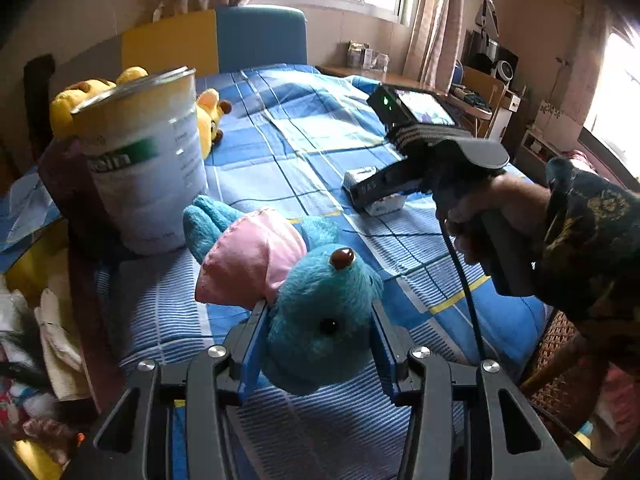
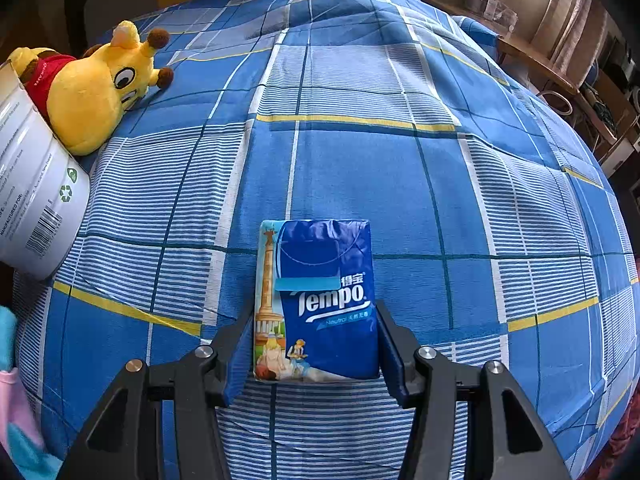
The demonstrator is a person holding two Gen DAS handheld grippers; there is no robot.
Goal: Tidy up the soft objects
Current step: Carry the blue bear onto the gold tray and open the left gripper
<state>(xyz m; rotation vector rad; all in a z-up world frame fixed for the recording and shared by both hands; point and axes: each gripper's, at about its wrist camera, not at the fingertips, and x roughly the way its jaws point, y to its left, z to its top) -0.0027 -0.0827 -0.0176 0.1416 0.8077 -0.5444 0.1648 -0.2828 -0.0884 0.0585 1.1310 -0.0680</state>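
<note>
left claw (image 1: 320,320) is clamped on the blue plush's (image 1: 320,312) head just in front of the white can (image 1: 148,160), which could be toppled if the dangling body is swung into it.

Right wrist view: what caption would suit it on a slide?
Right gripper clamps a blue Tempo tissue pack on the checked blue bedspread, yellow plush beyond.
</note>
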